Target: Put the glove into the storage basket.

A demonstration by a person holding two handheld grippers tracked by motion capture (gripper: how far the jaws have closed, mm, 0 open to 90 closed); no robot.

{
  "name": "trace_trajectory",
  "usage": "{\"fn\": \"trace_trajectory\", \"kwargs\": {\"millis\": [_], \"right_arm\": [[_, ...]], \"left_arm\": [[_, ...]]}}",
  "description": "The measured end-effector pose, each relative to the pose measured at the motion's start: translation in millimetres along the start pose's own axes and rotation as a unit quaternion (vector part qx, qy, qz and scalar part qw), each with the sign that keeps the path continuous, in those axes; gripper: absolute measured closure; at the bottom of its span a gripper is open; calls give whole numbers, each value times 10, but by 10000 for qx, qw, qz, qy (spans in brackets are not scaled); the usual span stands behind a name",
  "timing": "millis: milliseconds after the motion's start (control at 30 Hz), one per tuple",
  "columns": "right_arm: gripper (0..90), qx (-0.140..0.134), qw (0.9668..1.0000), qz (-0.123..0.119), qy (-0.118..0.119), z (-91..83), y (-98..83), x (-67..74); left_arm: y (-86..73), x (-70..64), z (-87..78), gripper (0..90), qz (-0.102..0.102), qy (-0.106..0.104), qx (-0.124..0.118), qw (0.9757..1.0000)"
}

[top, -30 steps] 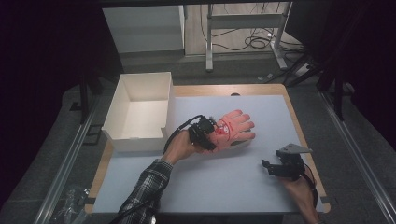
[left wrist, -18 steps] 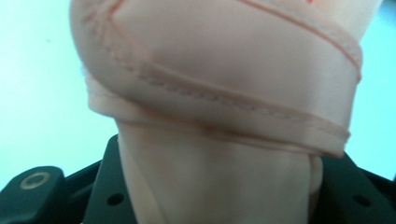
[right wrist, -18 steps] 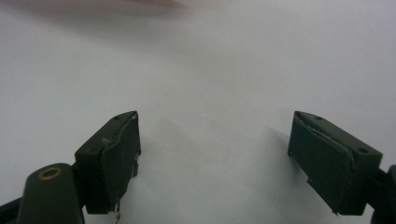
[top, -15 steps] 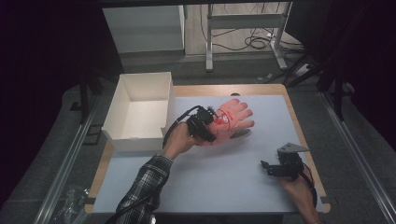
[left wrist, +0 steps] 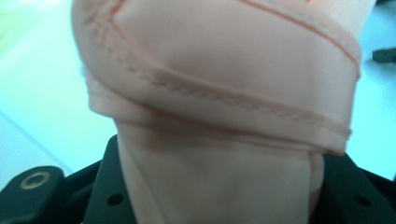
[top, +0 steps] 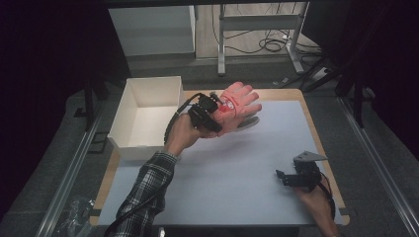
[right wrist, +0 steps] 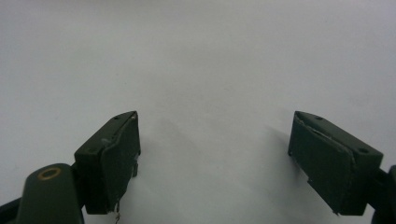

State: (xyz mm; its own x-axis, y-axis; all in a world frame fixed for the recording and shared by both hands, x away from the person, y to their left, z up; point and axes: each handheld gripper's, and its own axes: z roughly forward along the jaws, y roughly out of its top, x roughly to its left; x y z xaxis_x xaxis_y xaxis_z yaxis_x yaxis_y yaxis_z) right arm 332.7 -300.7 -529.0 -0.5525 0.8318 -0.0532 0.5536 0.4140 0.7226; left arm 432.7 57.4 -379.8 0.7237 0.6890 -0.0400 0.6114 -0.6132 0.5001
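Lifted since the earlier frame, my left gripper [top: 211, 112] clamps the pink glove [top: 236, 102] above the tabletop [top: 237, 168], white box [top: 148, 116] just leftward; right gripper [top: 289, 178] open.

High view overlooks the table [top: 237, 173]; gripper views sit close.

Pink fabric glove [top: 234, 104] with red marking on its back, stitched seams seen close up in the left gripper view [left wrist: 224, 93], held clear of the table at its cuff end, fingers spread and pointed away, just beside the white box.
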Motion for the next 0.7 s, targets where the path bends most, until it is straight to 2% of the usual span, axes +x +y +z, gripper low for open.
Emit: {"fn": "trace_trajectory", "kwargs": {"millis": [367, 600, 700], "right_arm": [[170, -3, 10000, 16, 11, 1, 0, 0], [170, -3, 10000, 15, 12, 1, -1, -1], [170, -4, 10000, 16, 13, 1, -1, -1]], "left_arm": [[-6, 202, -395, 541, -391, 331, -299, 9982], [-83, 393, -655, 541, -668, 598, -420, 9951], [-139, 497, -792, 541, -822, 726, -479, 9928]]}}
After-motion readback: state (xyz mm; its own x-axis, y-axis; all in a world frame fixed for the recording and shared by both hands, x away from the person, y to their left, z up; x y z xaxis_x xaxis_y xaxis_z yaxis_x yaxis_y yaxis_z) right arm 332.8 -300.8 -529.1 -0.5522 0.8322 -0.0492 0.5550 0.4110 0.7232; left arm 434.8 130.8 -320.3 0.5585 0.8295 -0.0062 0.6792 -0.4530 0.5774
